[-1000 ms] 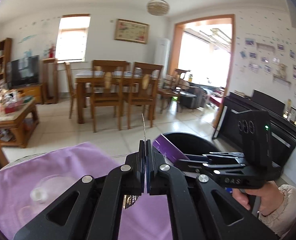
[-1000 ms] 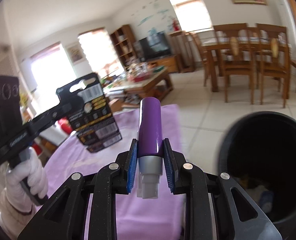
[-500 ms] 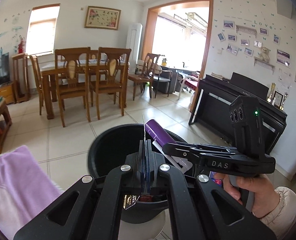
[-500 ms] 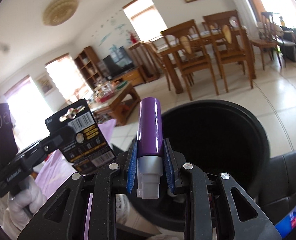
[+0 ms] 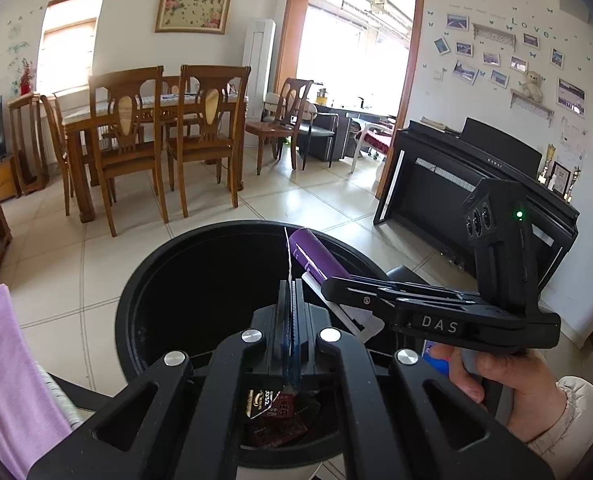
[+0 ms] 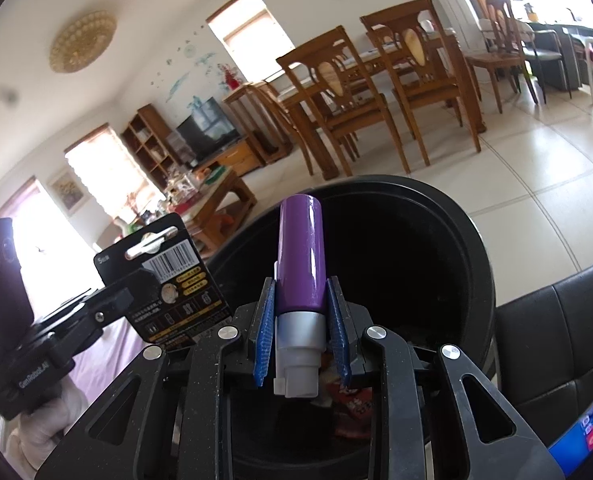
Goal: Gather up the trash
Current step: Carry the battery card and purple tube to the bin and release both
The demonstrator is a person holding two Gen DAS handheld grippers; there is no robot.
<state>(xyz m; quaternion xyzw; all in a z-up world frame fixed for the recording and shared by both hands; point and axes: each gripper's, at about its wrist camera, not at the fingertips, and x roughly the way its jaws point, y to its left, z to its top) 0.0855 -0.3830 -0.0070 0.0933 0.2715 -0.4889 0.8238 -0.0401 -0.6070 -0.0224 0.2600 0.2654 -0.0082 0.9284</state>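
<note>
My left gripper (image 5: 292, 285) is shut on a thin black packaging card (image 5: 287, 254), seen edge-on as a pale line in the left wrist view. In the right wrist view the card (image 6: 172, 280) shows a barcode and a hanging slot, held by the left gripper (image 6: 122, 298) beside the bin's left rim. My right gripper (image 6: 299, 285) is shut on a purple tube (image 6: 300, 252) with a grey and white end. Both grippers hang over the open black trash bin (image 5: 184, 276), whose rim (image 6: 448, 216) fills the right wrist view. Red wrappers (image 5: 280, 412) lie at its bottom.
A purple cloth (image 5: 8, 360) covers a surface left of the bin. A black leather seat (image 6: 556, 332) and a blue packet (image 6: 584, 436) sit to the right. A black piano (image 5: 448, 184) and wooden dining chairs (image 5: 128, 152) stand beyond on the tiled floor.
Both grippers swung away from the purple cloth and sank over the bin's mouth. The card and the purple tube stayed gripped throughout.
</note>
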